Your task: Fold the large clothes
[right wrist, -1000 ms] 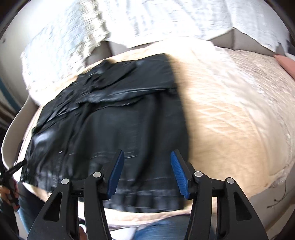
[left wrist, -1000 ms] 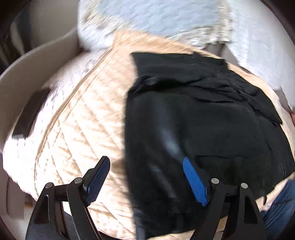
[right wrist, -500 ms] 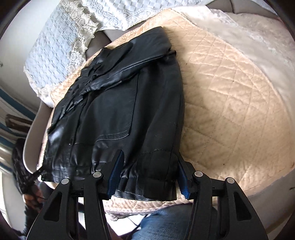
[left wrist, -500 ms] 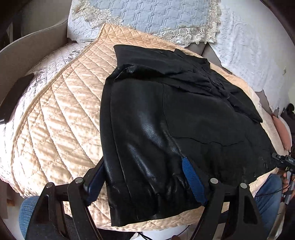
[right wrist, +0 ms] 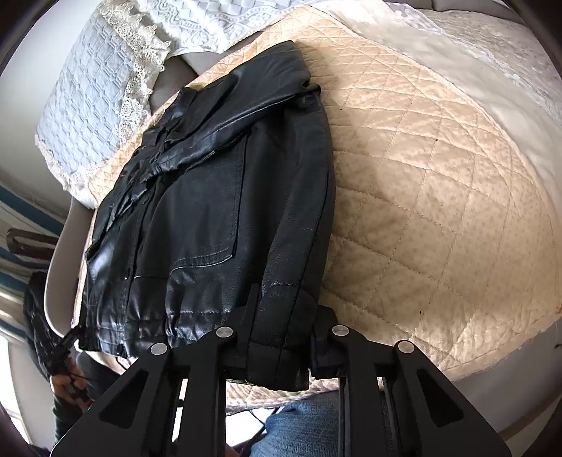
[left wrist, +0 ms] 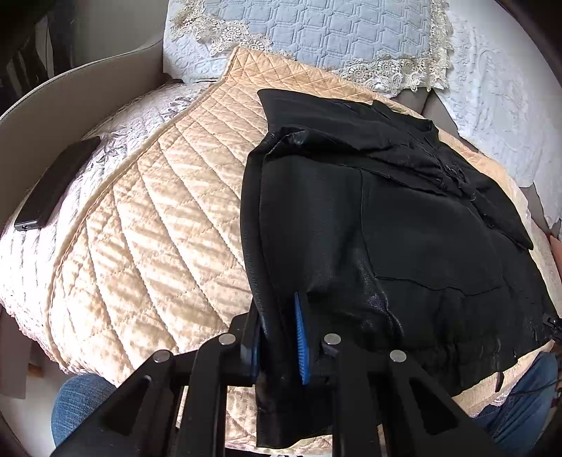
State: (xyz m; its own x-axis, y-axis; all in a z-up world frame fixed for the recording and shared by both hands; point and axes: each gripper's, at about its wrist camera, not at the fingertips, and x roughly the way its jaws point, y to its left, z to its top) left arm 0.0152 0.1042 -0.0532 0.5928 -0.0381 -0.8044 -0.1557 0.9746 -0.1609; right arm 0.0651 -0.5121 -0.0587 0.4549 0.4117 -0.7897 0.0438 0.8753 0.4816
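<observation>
A sofa seat, covered by a quilted beige satin throw (left wrist: 147, 225), is filling most of both views, spreading ahead of and to the outer side of each claw. A pale blue lace-edged cushion (left wrist: 337, 31) is leaning at the far end, well beyond the claws.

A black leather jacket (left wrist: 404, 228) is lying flat on the throw, collar far away, hem nearest the person. It is stretching from the left claw (left wrist: 279, 337) away to that claw's right, and from the right claw (right wrist: 284, 327) away to that claw's left.

The left claw is closing on the jacket's near left hem corner, its blue pads (left wrist: 301, 337) squeezing a ridge of leather between them. The right claw is closing on the opposite hem corner, where a folded-in sleeve cuff is bunching between its jaws; its pads are hidden by the leather.

A dark phone-like slab (left wrist: 56, 182) is lying well off to the left claw's left, near the sofa arm.

The step in hand looks like taking hold of both hem corners. The next move probably calls for lifting them together, evenly, and carrying the hem toward the collar without letting the slippery leather slide out.

Half a second earlier, both claws were standing wide around the hem; now they are narrowed onto it.
</observation>
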